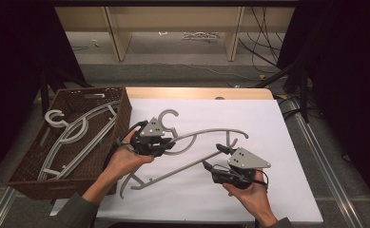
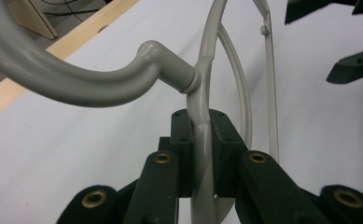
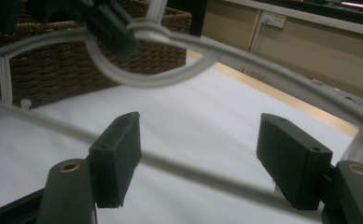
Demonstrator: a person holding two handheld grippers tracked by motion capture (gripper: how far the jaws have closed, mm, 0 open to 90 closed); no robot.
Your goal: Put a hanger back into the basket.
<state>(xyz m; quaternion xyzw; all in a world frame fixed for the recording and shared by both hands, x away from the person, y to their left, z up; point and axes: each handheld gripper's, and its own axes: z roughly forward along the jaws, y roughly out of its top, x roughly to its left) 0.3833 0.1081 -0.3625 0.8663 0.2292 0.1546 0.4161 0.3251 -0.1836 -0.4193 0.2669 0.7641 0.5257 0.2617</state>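
Note:
A grey plastic hanger lies tilted over the white sheet, its hook pointing to the far side. My left gripper is shut on the hanger's top bar just below the hook's neck; in the left gripper view the pads clamp the grey bar from both sides. My right gripper stands open near the hanger's thin lower bar. In the right gripper view that bar runs across between the wide-apart jaws, and neither pad touches it.
A brown wicker basket at the table's left holds other grey hangers. The white sheet covers the table, with a wooden edge at the back. Cables lie on the floor beyond.

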